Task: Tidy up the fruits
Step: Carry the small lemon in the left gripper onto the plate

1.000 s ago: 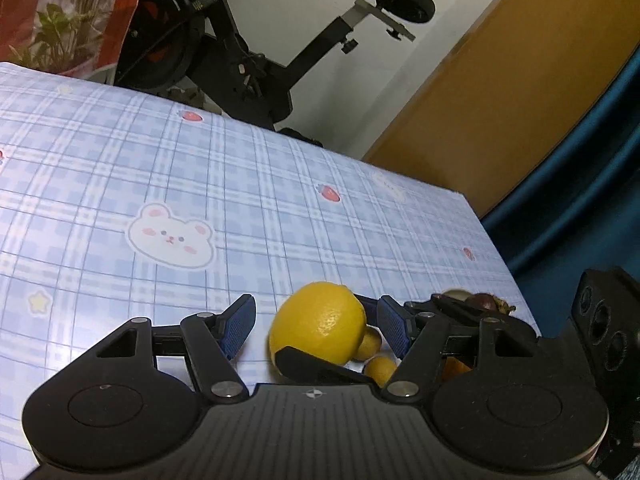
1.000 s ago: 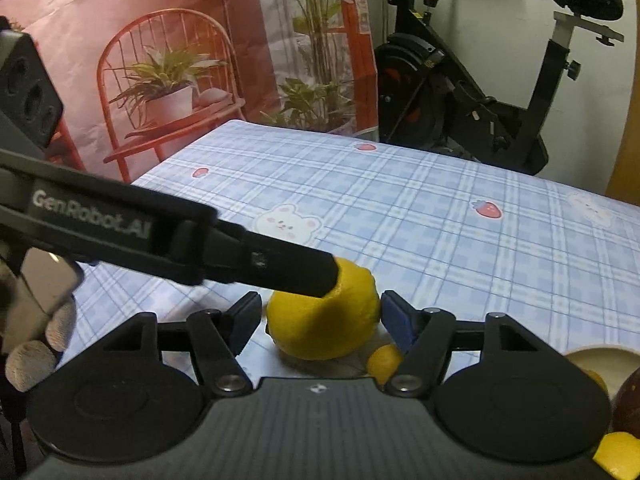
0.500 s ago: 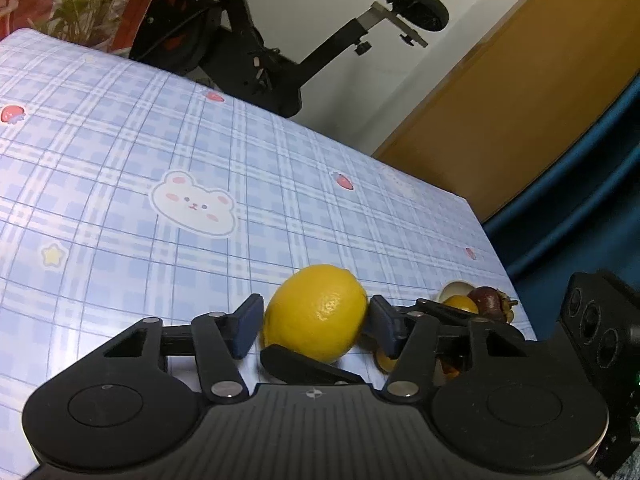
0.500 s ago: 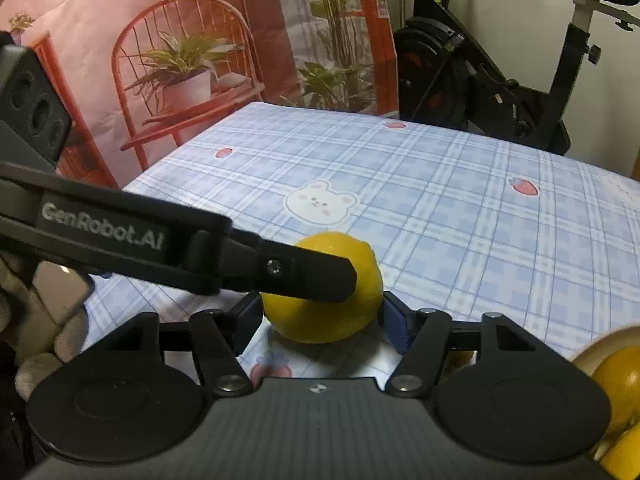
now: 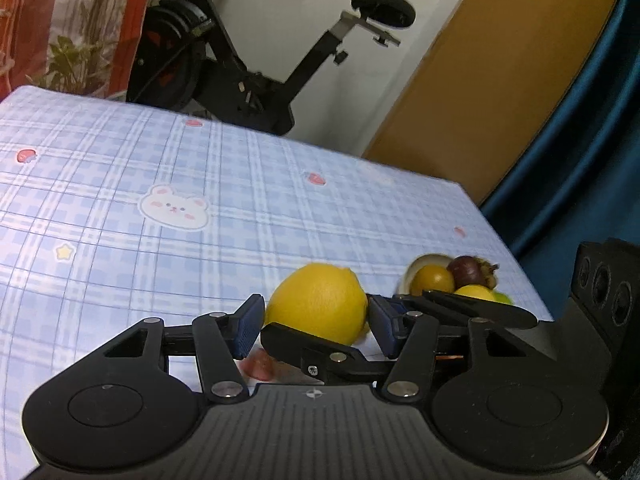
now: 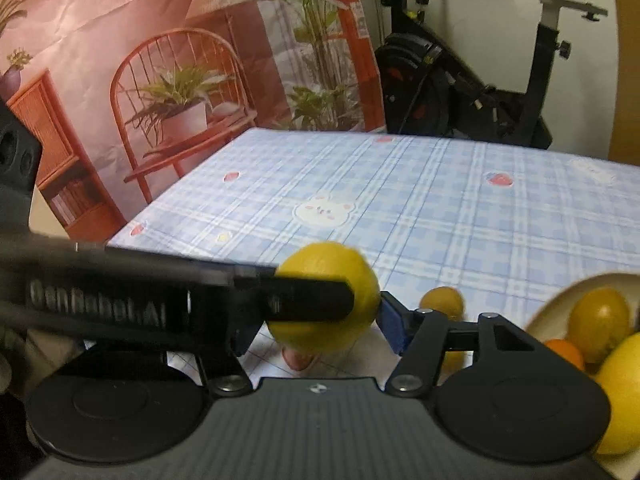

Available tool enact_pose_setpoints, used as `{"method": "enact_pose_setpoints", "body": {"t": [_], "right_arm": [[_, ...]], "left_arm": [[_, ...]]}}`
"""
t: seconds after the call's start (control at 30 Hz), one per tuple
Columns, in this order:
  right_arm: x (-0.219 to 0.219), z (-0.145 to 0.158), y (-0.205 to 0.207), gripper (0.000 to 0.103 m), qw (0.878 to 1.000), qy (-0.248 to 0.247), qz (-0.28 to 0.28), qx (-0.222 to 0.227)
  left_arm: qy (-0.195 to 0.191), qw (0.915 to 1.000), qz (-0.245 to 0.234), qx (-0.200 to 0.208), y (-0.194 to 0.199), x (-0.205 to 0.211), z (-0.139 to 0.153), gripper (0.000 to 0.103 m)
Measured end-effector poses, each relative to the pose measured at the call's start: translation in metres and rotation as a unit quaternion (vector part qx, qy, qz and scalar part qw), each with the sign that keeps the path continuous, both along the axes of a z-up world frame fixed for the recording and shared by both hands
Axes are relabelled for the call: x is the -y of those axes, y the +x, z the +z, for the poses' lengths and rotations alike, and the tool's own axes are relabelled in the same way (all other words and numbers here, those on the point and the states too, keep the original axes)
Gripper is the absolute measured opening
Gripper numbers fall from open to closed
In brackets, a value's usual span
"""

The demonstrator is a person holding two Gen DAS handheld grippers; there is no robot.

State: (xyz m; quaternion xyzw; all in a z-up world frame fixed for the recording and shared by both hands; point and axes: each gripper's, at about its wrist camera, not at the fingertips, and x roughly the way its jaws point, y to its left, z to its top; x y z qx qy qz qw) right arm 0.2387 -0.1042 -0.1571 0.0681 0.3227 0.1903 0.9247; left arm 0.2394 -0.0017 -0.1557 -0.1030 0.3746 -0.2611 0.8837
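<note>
While both pairs of jaws bracket the same lemon (image 5: pixel 318 304), the left gripper (image 5: pixel 316 320) has its blue pads against the fruit's flanks, narrowed to a firm hold, and the right gripper (image 6: pixel 316 320) is closing its jaws on the lemon too, one pad seemingly touching the right side (the other pad is hidden behind the left gripper's finger, so full contact cannot be told). The lemon sits just above the tabletop (image 5: pixel 200 184), near its close edge. It looks firm, moderately heavy and waxy, likely to roll or squirt out if pinched off-centre; the widest middle is the safest place to hold. Just beside it lies a small yellow fruit (image 6: pixel 442 304). Further right, a pale bowl (image 6: pixel 560 300) already holds yellow and orange fruits and a dark purple one (image 5: pixel 466 271).
</note>
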Motion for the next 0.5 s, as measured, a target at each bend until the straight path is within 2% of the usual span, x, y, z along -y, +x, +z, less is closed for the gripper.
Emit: {"method": "enact_pose_setpoints", "body": {"t": [0.13, 0.5], "right_arm": [[0.007, 0.009, -0.02, 0.062, 1.0, 0.008, -0.015, 0.011], [0.035, 0.013, -0.078, 0.061, 0.998, 0.038, -0.046, 0.017]], "left_arm": [[-0.011, 0.9999, -0.004, 0.002, -0.014, 0.005, 0.007, 0.06], [-0.009, 0.9996, -0.024, -0.013, -0.058, 0.034, 0.015, 0.06]]}}
